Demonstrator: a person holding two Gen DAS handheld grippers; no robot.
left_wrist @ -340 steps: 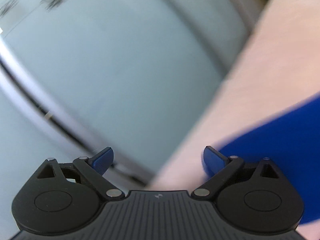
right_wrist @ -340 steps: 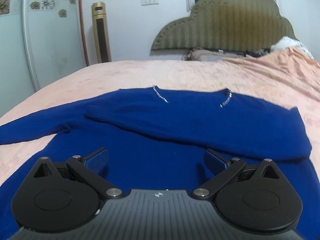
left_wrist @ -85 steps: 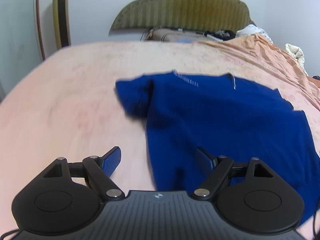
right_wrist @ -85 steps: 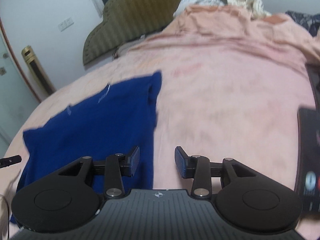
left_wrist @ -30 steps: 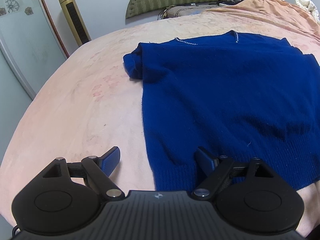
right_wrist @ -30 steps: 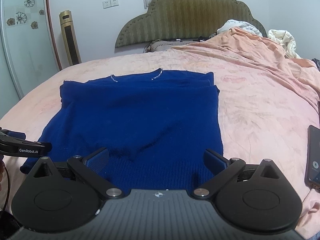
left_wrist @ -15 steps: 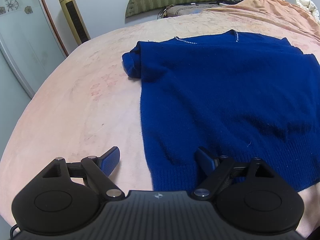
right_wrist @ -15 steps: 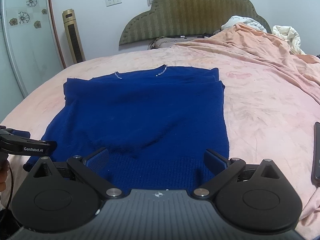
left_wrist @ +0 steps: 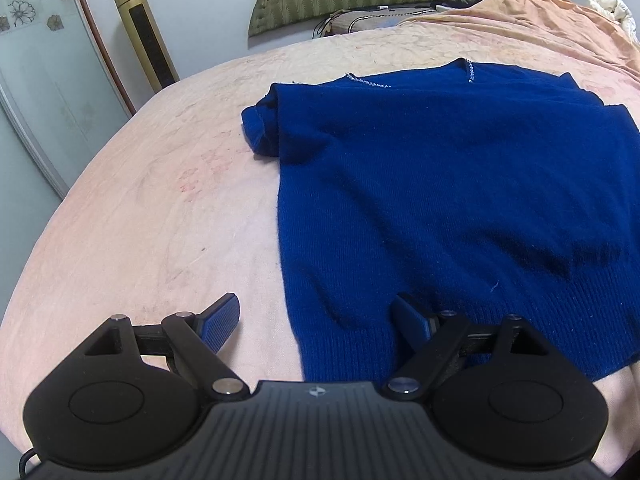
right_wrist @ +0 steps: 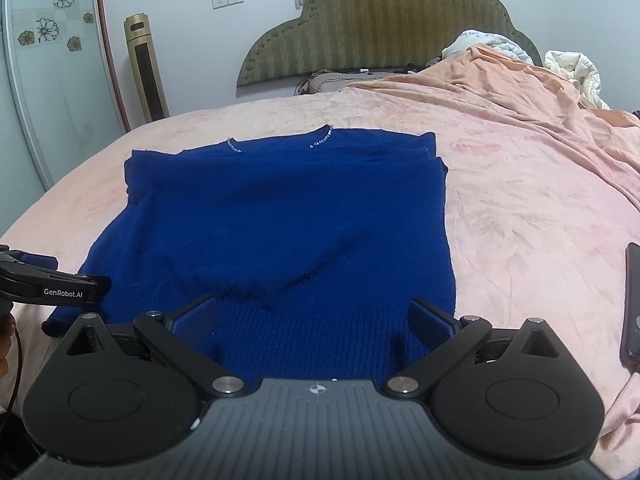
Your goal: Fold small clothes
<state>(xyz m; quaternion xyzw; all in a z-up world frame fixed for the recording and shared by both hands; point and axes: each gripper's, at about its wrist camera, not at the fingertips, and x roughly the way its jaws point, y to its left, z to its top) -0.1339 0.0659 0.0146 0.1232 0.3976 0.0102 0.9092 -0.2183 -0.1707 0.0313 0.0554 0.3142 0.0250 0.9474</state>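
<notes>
With both sleeves already turned in across its body, the blue sweater (right_wrist: pixel 288 216) lies flat on the pink bed (right_wrist: pixel 520 208) as a tall rectangle whose long axis runs straight away from both claws, neckline at the far end and ribbed hem (right_wrist: pixel 304 340) at the near end. The right claw (right_wrist: pixel 312 320) hangs with its jaws wide and nothing between the pads, and the hem's right half lies directly below and just ahead of it, the sweater's right corner just past its right finger. The left claw (left_wrist: pixel 316 320) is equally wide and empty; the sweater's left edge passes between its two fingers, so its right finger (left_wrist: pixel 408 316) is over the hem and its left finger (left_wrist: pixel 220 324) over bare bedding. Each claw is thus nearest its own hem corner, which suits a two-handed fold, judging by the layout: pinching both corners and carrying the hem away toward the neckline. A bunched bit of sleeve (left_wrist: pixel 260 128) pokes out at the far left shoulder, and a phone (right_wrist: pixel 632 304) lies off to the right claw's right.
</notes>
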